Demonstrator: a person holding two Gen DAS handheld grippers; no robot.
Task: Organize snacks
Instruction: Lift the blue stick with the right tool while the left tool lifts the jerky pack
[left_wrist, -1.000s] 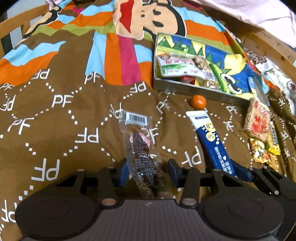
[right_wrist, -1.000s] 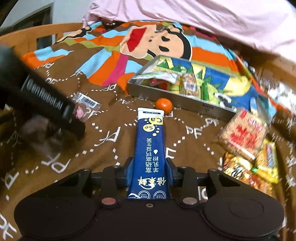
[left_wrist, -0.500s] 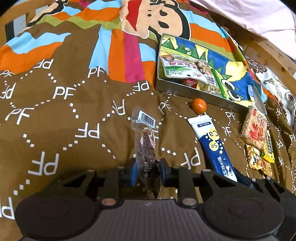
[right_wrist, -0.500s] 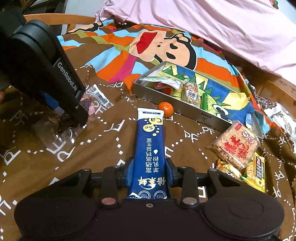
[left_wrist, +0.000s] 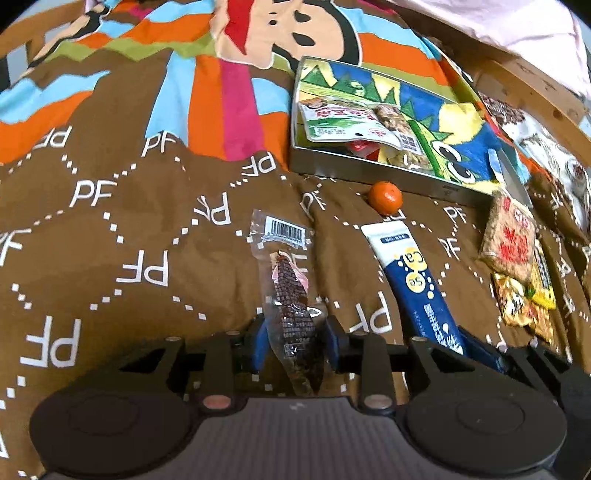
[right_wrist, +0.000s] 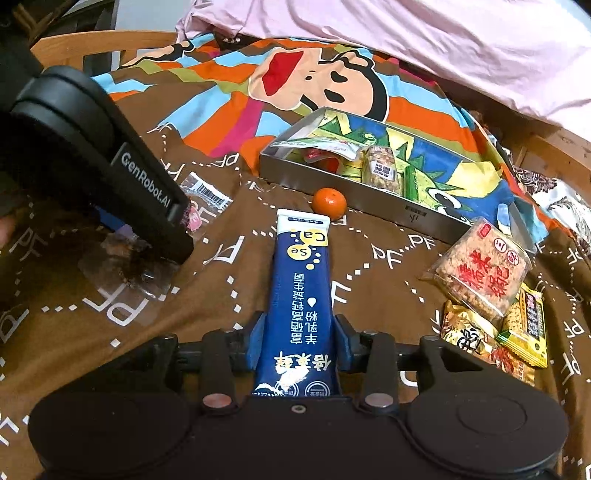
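Clear dried-meat packet (left_wrist: 291, 314) lies on the bedspread (left_wrist: 110, 229) between the left gripper (left_wrist: 293, 341) pads; its jaws are opening, and gaps show on both sides.

Blue powder sachet (right_wrist: 301, 306) sits between the right gripper (right_wrist: 299, 345) pads, also opening, contact unclear.

We judge both pickups in hand. Next: re-close, lift, carry ahead to the metal tray (right_wrist: 369, 206).

Under your grippers lies matt printed cloth, the bedspread (right_wrist: 388, 258). The tray (right_wrist: 369, 201) is brushed metal, dull sheen. That clear wrapper (left_wrist: 288, 288) is crinkly glossy plastic; the blue sachet (right_wrist: 299, 295) smooth, slightly shiny. Wooden bed frame (left_wrist: 535, 88) looks smooth.
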